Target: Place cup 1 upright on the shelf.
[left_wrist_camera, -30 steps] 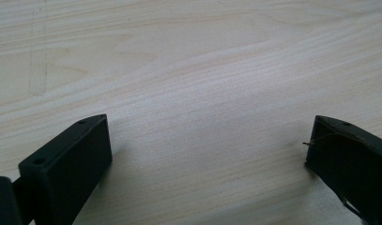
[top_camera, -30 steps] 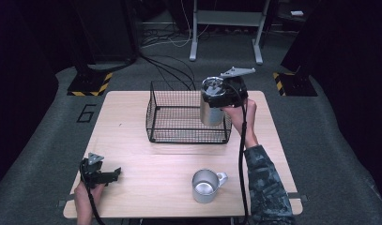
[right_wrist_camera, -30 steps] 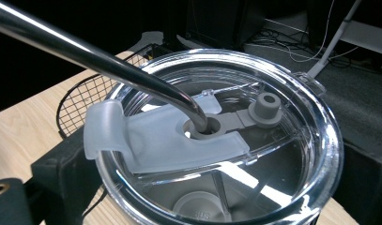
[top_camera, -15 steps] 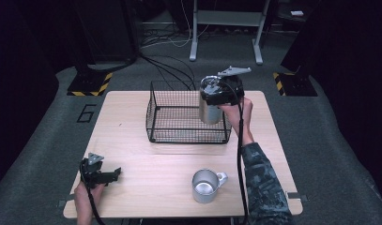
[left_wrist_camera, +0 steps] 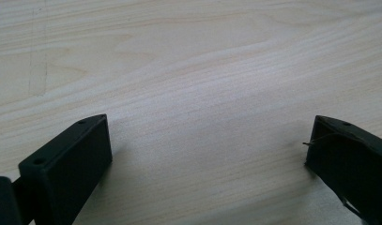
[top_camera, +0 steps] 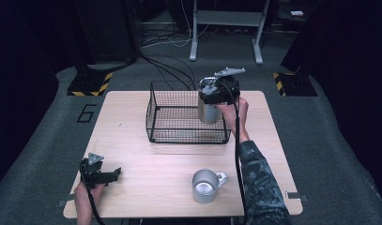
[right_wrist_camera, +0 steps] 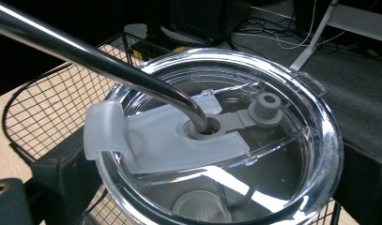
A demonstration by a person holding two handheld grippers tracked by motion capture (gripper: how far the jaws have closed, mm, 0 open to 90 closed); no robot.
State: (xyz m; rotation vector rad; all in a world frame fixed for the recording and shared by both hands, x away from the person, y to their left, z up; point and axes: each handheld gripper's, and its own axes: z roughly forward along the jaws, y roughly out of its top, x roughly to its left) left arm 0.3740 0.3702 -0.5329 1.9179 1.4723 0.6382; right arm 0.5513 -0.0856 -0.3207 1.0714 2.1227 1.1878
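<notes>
My right gripper (top_camera: 216, 96) is shut on a steel tumbler (top_camera: 208, 111) with a clear lid (right_wrist_camera: 217, 140) and a metal straw (right_wrist_camera: 95, 61). It holds the tumbler in the air over the right end of a black wire basket (top_camera: 170, 126). The basket's mesh (right_wrist_camera: 38, 126) lies below and to the left of the lid in the right gripper view. A steel mug (top_camera: 205, 185) with a handle stands near the table's front edge. My left gripper (top_camera: 111, 174) rests open on the table at the front left, with bare wood between its fingers (left_wrist_camera: 66, 164).
The wooden table (top_camera: 132, 154) stands on a grey floor. Cables and a metal stand (top_camera: 226, 28) lie beyond the far edge. Black bases with yellow stripes (top_camera: 90, 84) sit on the floor at both far corners.
My right gripper has carried the tumbler a little left and away, further over the basket's right end. The left gripper has stayed still.
</notes>
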